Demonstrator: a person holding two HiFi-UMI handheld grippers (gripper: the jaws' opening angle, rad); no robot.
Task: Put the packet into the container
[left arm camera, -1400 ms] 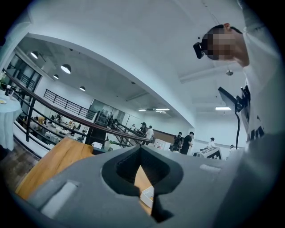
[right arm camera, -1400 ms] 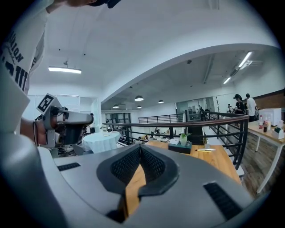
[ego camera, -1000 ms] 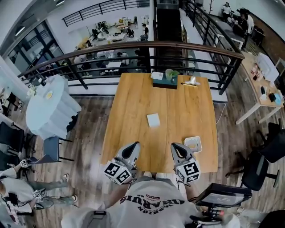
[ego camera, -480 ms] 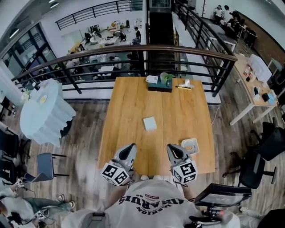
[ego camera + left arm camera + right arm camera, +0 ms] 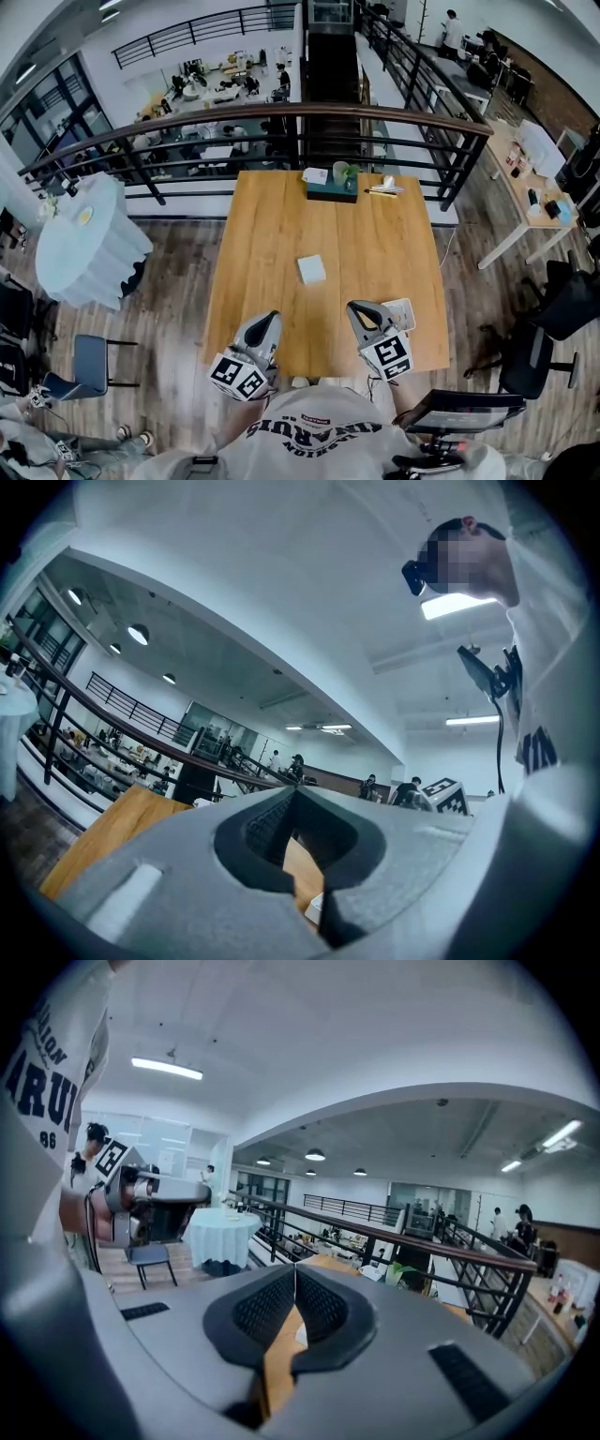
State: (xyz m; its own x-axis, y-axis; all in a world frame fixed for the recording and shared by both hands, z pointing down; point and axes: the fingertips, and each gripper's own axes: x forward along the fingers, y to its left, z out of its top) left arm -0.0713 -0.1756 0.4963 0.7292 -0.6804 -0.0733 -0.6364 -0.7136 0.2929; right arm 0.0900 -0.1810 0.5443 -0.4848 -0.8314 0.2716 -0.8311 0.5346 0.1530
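The packet (image 5: 311,269) lies flat near the middle of the table (image 5: 272,220), untouched and well apart from both tools. The container (image 5: 406,308), a shallow white tray, sits near the right near corner, just beside the right gripper (image 5: 360,310), which covers part of it in the head view. That layout makes for a short carry: packet in the middle, tray close to the right hand.

Both grippers hover over the table's near edge, tips pointing far. The left gripper (image 5: 269,322) has its jaws pressed together, with nothing between them. The right gripper is likewise closed and empty; only bare wood shows through the gap below the pads.

Held low, level and closed, they look parked at a ready pose, so the task seems not yet begun. The next move likely calls for one tool to spread its jaws and reach far toward the packet; since the packet lies flat, the grip may need a low, angled approach.

A dark box (image 5: 331,190) at the far edge stays clear of the path.
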